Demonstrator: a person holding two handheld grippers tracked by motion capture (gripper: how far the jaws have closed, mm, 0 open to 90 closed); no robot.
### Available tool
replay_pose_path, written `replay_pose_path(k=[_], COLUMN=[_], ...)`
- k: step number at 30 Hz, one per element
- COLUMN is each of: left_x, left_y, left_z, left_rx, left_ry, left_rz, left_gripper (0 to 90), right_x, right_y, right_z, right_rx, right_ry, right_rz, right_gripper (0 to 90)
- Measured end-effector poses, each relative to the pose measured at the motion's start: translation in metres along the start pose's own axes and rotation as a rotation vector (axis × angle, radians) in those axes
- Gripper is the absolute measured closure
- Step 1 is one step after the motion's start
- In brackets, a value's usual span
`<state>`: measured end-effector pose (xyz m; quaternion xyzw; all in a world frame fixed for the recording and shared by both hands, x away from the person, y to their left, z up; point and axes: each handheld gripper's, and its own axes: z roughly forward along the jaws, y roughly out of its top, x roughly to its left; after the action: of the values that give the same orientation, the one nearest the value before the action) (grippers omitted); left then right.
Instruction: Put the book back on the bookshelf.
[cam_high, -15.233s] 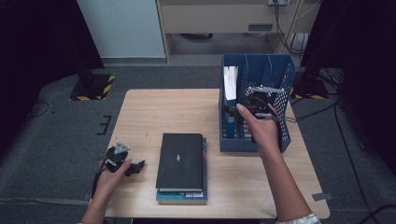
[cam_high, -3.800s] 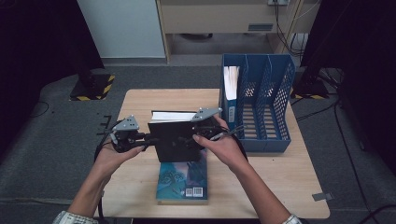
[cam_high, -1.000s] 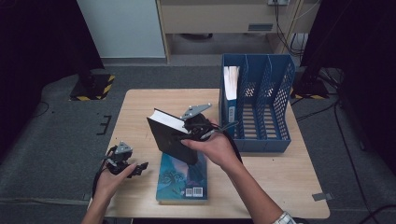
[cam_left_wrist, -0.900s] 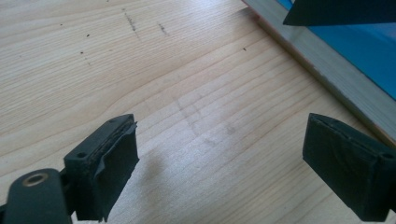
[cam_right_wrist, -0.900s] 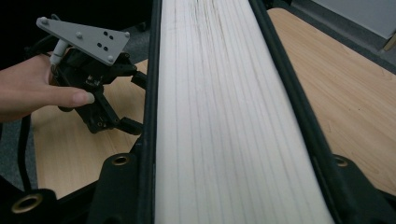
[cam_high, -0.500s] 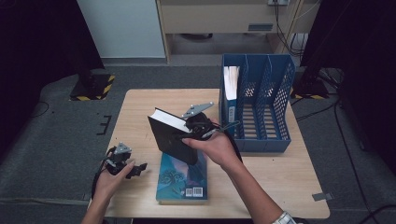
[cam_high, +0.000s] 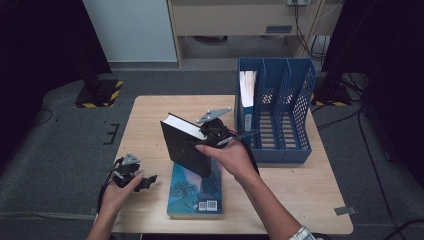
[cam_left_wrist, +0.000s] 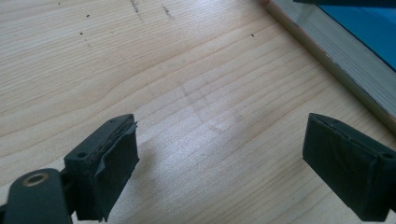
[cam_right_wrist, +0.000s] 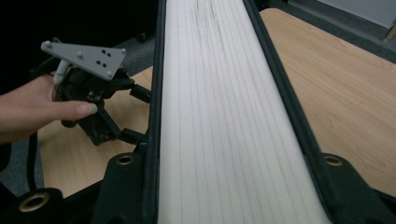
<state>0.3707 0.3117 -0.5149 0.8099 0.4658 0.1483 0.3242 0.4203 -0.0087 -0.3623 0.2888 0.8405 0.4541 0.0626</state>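
Grey carpet surrounds the wooden table (cam_high: 150, 115), apparently bearing faint scuffs.

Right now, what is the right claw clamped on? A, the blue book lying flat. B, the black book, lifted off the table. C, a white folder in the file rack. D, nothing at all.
B: the right claw grips the black book with its jaws on both covers, tilted in the air above the blue book, which lies flat on the table.
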Motion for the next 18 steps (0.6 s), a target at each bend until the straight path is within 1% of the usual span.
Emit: replay_pose_path(k=[1,2,3,4,8,9,10,11,12,13,14,15,16,18], left_x=[0.0,0.0,0.0,0.0,0.0,0.0,0.0,0.0,0.001,0.001,0.001,0.001,0.001,0.0], left_y=[0.0,0.0,0.0,0.0,0.0,0.0,0.0,0.0,-0.001,-0.001,-0.001,-0.001,-0.001,-0.001], left_z=[0.0,0.0,0.0,0.0,-0.001,-0.001,-0.001,-0.001,-0.001,-0.001,-0.002,-0.002,-0.001,-0.001], left_rx=[0.0,-0.004,-0.004,-0.005,-0.006,-0.006,-0.007,-0.005,-0.007,-0.007,-0.005,-0.005,-0.007,-0.005], left_ry=[0.0,-0.002,-0.002,-0.003,-0.005,-0.005,-0.005,-0.003,-0.004,-0.004,-0.004,-0.004,-0.005,-0.004], left_rz=[0.0,-0.005,-0.005,-0.005,-0.006,-0.006,-0.006,-0.007,-0.008,-0.008,-0.005,-0.005,-0.009,-0.009], left_gripper=[10.0,10.1,10.1,10.1,10.1,10.1,10.1,10.1,10.1,10.1,10.1,10.1,10.3,10.4], right_x=[0.0,-0.005,-0.005,-0.01,-0.018,-0.018,-0.021,-0.021,-0.024,-0.024,-0.026,-0.026,-0.027,-0.027], right_y=[0.0,0.0,0.0,0.0,-0.005,-0.005,-0.007,-0.007,-0.009,-0.009,-0.012,-0.012,-0.014,-0.015], right_z=[0.0,0.0,0.0,-0.001,-0.003,-0.003,-0.004,-0.004,-0.005,-0.005,-0.008,-0.008,-0.011,-0.012], right_rx=[0.0,-0.007,-0.007,-0.023,-0.062,-0.062,-0.076,-0.076,-0.088,-0.088,-0.098,-0.098,-0.107,-0.112], right_ry=[0.0,0.002,0.002,0.005,0.013,0.013,0.014,0.014,0.017,0.017,0.027,0.027,0.036,0.04], right_rz=[0.0,0.049,0.049,0.095,0.165,0.165,0.204,0.204,0.23,0.23,0.262,0.262,0.292,0.299], right_gripper=[50.2,50.5,50.5,50.9,51.5,51.5,51.8,51.8,52.0,52.0,52.2,52.2,52.4,52.6])
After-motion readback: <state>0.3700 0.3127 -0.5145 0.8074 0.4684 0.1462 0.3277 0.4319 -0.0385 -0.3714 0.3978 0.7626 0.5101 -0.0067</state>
